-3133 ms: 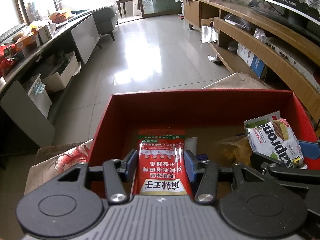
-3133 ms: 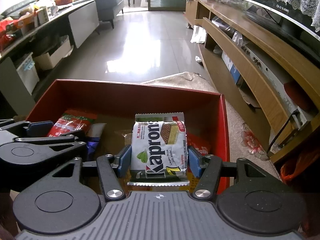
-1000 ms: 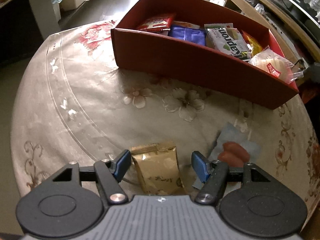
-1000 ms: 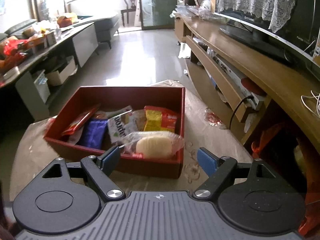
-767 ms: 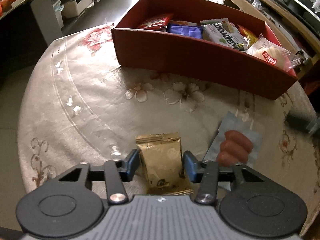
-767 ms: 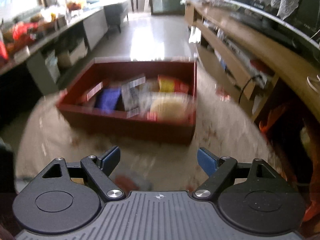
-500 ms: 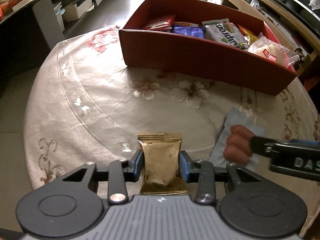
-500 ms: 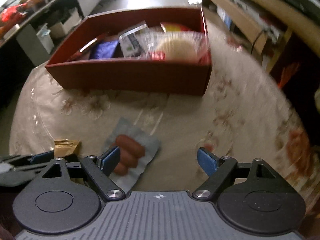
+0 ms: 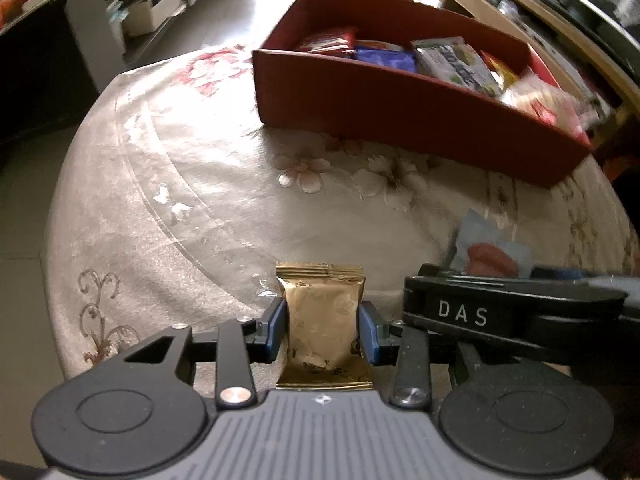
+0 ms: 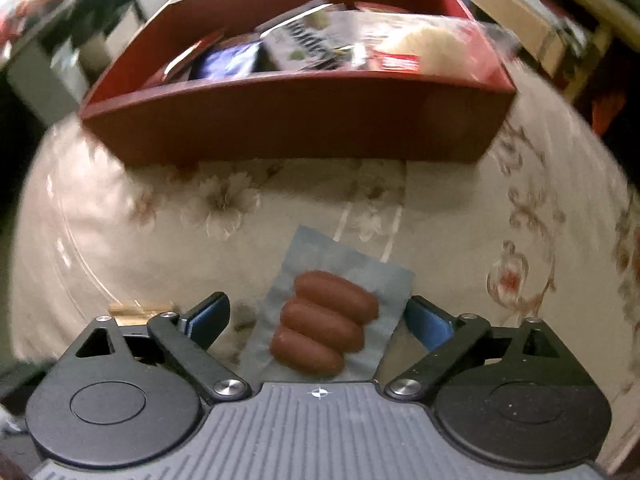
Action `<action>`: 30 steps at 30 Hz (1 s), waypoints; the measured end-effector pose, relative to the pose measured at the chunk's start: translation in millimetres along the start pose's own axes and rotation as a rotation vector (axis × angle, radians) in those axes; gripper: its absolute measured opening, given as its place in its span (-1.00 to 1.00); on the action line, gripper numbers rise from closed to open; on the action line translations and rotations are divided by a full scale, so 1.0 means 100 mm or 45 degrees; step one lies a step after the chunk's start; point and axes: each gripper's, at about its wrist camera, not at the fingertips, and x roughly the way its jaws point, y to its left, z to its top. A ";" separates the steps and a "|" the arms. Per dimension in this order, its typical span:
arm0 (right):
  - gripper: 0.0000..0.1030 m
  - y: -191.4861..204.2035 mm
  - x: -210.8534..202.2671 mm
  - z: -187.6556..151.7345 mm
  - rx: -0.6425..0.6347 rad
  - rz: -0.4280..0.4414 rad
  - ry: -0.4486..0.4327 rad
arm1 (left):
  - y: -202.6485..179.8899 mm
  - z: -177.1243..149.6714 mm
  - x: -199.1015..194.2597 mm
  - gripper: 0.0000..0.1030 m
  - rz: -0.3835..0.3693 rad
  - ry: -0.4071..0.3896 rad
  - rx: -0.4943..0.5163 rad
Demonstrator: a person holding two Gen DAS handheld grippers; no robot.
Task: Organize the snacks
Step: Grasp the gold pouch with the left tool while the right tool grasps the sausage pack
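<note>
My left gripper (image 9: 323, 330) is shut on a gold snack packet (image 9: 326, 322), holding it just above the floral tablecloth. A red box (image 9: 400, 92) with several snacks in it stands at the far side of the table; it also shows in the right wrist view (image 10: 296, 120). My right gripper (image 10: 316, 322) is open and sits low around a pale blue sausage packet (image 10: 328, 312) lying flat on the cloth. The sausage packet (image 9: 490, 254) shows partly behind the right gripper's body in the left wrist view. The gold packet's edge (image 10: 140, 307) shows at the left in the right wrist view.
The round table (image 9: 200, 200) has a floral cloth under a clear cover. Its edge curves close on the left and on the right. A dark counter with boxes (image 9: 152, 20) stands beyond on the left, and wooden shelves (image 9: 520, 4) on the right.
My left gripper closed on the gold packet and lifted it slightly. My right gripper swung down from the box and came in over the sausage packet, jaws still open.
</note>
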 end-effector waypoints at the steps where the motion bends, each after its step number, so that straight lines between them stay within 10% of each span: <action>1: 0.84 0.04 0.01 -0.02 -0.056 -0.019 -0.003 | -0.02 -0.01 -0.01 -0.15 0.003 -0.004 0.011; 7: 0.57 -0.14 -0.09 -0.08 -0.148 0.011 0.008 | -0.04 -0.05 -0.03 -0.15 -0.029 0.006 0.028; 30: 0.54 -0.36 -0.40 -0.11 -0.171 0.069 -0.074 | -0.16 -0.02 0.08 -0.06 0.003 -0.025 0.059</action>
